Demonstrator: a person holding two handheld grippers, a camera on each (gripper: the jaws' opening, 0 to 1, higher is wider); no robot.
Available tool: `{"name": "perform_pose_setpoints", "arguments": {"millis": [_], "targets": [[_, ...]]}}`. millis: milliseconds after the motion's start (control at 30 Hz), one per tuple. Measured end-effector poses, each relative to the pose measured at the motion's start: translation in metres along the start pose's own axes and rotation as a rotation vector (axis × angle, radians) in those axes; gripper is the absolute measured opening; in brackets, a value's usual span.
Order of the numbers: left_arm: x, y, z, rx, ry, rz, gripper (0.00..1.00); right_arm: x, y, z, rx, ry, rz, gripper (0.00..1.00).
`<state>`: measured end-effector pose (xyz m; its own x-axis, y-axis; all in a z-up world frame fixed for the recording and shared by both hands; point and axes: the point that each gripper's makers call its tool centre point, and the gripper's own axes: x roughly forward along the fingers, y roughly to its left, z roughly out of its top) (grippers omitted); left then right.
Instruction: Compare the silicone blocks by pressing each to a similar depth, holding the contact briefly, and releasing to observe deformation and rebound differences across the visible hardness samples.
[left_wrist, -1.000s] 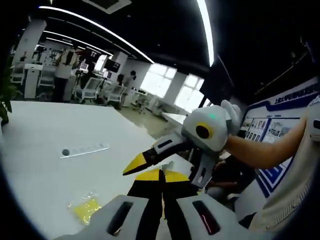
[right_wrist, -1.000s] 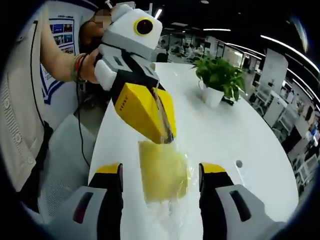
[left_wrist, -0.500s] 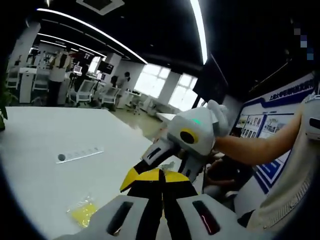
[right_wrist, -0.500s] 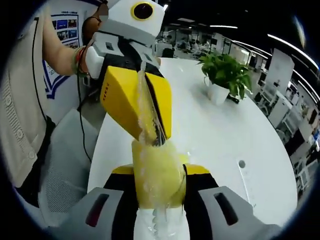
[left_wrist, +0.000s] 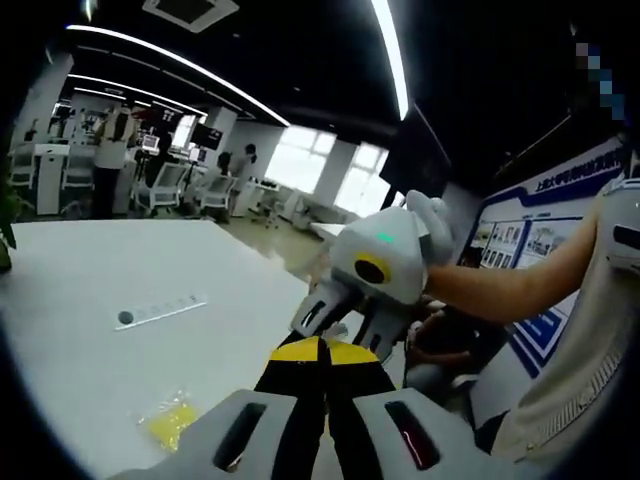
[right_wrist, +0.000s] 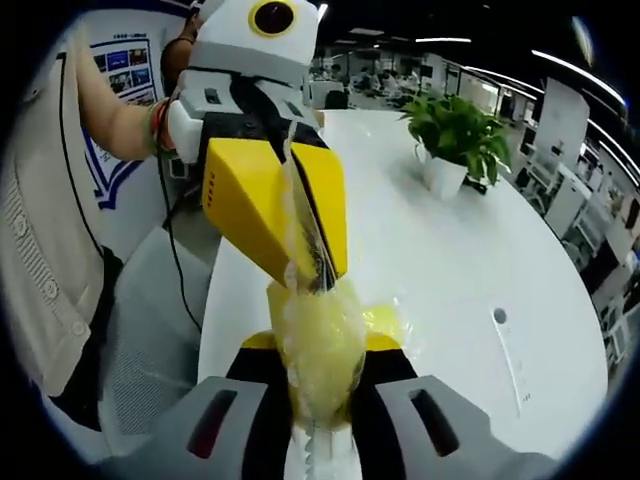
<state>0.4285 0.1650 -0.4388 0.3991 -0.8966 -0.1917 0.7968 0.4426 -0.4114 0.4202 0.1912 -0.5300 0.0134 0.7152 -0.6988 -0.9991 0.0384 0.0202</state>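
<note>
Fingers (right_wrist: 250, 215) pinch upright yellow bag (right_wrist: 322, 345).

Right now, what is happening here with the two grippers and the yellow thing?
A person holds a gripper in each hand over a white table. The right gripper is shut on a yellow block in a clear bag, squeezing it. The left gripper is shut on the bag's top edge, holding it up. A second bagged yellow block lies on the table, beside a white strip.
</note>
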Motion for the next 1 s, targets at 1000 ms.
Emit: {"name": "perform_pose_setpoints", "arguments": {"millis": [1000], "targets": [[-0.002,0.004,-0.011,-0.099,-0.007,0.008,0.0,0.007,0.003,-0.005,0.01,0.001,0.015,0.2]]}}
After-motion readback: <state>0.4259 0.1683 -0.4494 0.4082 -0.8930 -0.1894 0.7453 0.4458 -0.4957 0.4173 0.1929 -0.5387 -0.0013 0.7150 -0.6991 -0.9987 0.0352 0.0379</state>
